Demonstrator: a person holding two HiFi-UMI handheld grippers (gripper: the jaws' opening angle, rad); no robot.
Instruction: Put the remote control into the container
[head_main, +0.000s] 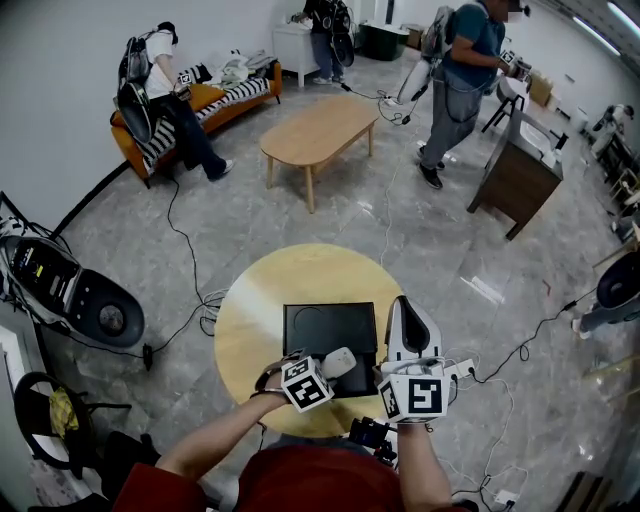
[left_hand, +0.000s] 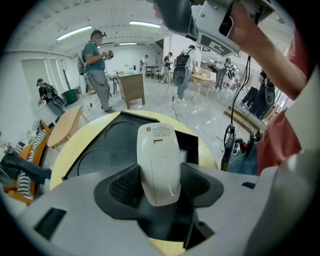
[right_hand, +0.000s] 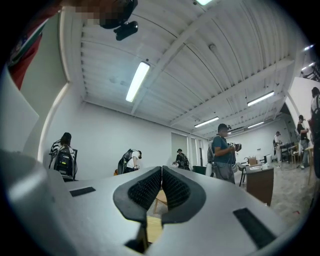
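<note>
A white remote control (left_hand: 159, 162) is clamped between the dark pads of my left gripper (left_hand: 159, 186), its far end sticking out over the black container (left_hand: 112, 137). In the head view the remote control (head_main: 338, 362) hangs above the near right part of the black square container (head_main: 312, 330), which lies on the round yellow table (head_main: 250, 310). My left gripper (head_main: 322, 372) is at the container's near edge. My right gripper (head_main: 403, 318) stands just right of the container, pointing away from me. In the right gripper view the right gripper (right_hand: 162, 189) has its pads pressed together with nothing between them.
A cable and power strip (head_main: 460, 372) lie by the table's right side. A wooden coffee table (head_main: 320, 132) stands farther off, an orange sofa (head_main: 200, 110) at the back left, a brown cabinet (head_main: 515, 175) at the right. Several people stand or sit around the room.
</note>
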